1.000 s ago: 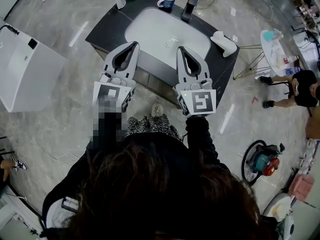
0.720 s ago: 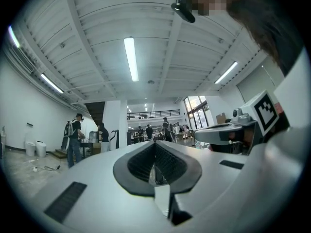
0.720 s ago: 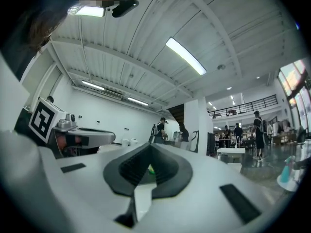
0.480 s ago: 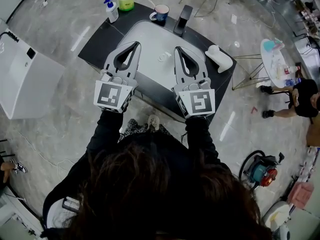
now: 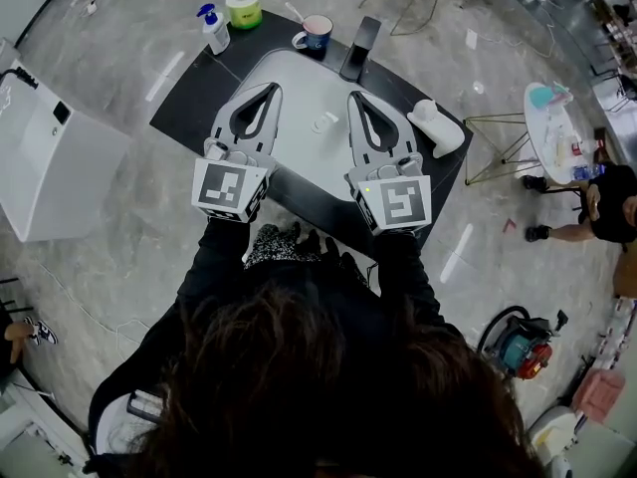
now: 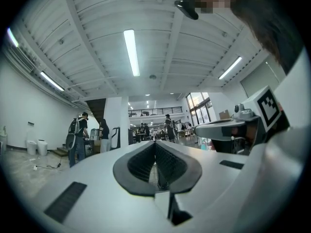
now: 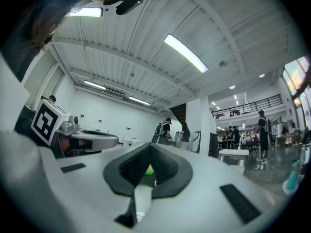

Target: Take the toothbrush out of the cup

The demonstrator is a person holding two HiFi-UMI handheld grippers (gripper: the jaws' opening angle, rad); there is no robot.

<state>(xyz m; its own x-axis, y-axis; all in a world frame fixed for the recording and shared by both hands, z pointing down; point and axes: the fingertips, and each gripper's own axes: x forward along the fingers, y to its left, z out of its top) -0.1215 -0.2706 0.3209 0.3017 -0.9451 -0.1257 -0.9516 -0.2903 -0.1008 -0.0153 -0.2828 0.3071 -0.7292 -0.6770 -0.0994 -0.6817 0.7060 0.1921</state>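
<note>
From above, a person holds the left hand-held gripper (image 5: 270,88) and the right hand-held gripper (image 5: 354,97) side by side over a white basin (image 5: 299,73) set in a dark table (image 5: 189,93). Both pairs of jaws are drawn together and carry nothing. The cup (image 5: 315,34), blue and white, stands at the table's far edge, well beyond both tips, with the toothbrush (image 5: 292,12) upright in it and its handle leaning out to the left. A pump bottle (image 5: 211,28) and a yellow-green tub (image 5: 243,6) sit left of the cup; a black fixture (image 5: 355,48) rises just to its right.

The left gripper view looks almost level across an open hall, the dark pads meeting at the tips with nothing between them; the other gripper shows at the right edge.

The right gripper view shows its jaws closed the same way, a yellow-green speck visible through the loop behind the tips. The cup appears in neither gripper view.
</note>
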